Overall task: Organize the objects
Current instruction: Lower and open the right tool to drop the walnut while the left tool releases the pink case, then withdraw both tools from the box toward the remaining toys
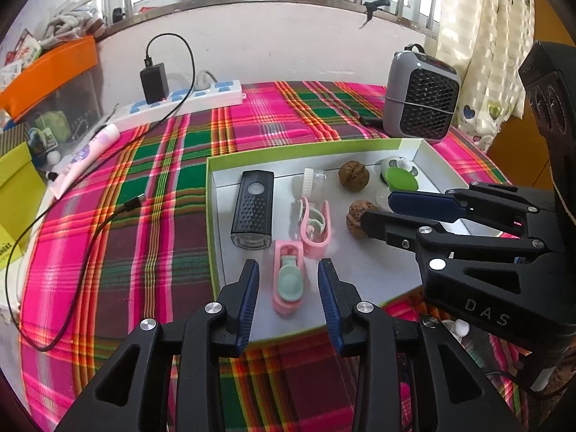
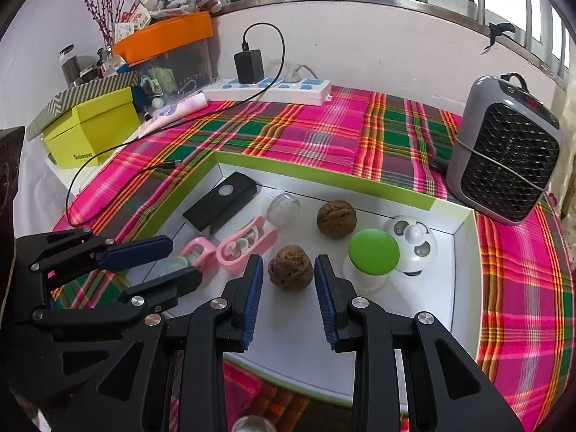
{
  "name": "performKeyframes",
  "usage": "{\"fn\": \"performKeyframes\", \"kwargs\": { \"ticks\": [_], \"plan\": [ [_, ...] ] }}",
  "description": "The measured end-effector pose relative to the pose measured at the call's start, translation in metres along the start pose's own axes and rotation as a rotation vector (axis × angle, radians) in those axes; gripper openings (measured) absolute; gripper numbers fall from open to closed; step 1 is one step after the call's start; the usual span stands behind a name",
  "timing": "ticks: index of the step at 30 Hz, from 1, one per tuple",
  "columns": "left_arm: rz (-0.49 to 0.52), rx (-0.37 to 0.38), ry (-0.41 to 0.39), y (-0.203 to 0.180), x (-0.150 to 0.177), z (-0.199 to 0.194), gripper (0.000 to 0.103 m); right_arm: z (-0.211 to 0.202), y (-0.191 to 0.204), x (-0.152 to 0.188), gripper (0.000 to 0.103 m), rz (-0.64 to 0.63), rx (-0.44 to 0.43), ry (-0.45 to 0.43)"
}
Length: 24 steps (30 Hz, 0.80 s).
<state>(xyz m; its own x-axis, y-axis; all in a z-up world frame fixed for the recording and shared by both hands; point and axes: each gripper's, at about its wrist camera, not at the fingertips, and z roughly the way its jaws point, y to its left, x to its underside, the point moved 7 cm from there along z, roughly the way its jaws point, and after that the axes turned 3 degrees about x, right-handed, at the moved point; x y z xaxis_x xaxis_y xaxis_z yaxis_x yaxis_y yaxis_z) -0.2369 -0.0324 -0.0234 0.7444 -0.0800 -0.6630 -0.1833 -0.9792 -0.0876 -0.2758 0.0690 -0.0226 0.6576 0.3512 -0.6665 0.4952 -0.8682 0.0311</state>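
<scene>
A shallow white tray with a green rim [image 1: 216,237] [image 2: 360,176] lies on the plaid cloth. In it lie a black bike light [image 1: 252,212] [image 2: 219,203], a pink and mint clip [image 1: 288,282], a pink clamp [image 1: 316,226] [image 2: 244,248], a clear capsule [image 2: 282,208], two walnuts, a green-topped holder [image 2: 372,252] and a white panda gadget [image 2: 414,241]. My left gripper [image 1: 288,270] is open astride the pink and mint clip. My right gripper [image 2: 288,266] is open with its pads on either side of the near walnut [image 2: 291,268] [image 1: 356,217]. The far walnut [image 2: 336,219] lies behind.
A grey fan heater [image 2: 507,154] stands at the back right. A white power strip [image 2: 273,88] with a black charger and cable runs along the wall. A lime box [image 2: 90,129], an orange-lidded bin [image 2: 165,36] and a tube lie at the left.
</scene>
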Motion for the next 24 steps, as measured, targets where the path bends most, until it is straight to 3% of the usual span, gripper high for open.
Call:
{"fn": "performKeyframes", "kwargs": {
  "ticks": [8, 12, 24],
  "plan": [
    [-0.009, -0.009, -0.024, -0.001, 0.005, -0.018, 0.032, -0.018, 0.005, 0.003, 0.031, 0.014, -0.001, -0.030],
    [-0.012, -0.017, -0.044, -0.002, 0.008, -0.029, 0.033, -0.029, 0.008, 0.006, 0.044, 0.012, -0.003, -0.050],
    [-0.016, -0.004, -0.074, -0.017, 0.022, -0.056, 0.033, -0.063, 0.016, 0.023, 0.044, 0.033, -0.009, -0.096]
  ]
}}
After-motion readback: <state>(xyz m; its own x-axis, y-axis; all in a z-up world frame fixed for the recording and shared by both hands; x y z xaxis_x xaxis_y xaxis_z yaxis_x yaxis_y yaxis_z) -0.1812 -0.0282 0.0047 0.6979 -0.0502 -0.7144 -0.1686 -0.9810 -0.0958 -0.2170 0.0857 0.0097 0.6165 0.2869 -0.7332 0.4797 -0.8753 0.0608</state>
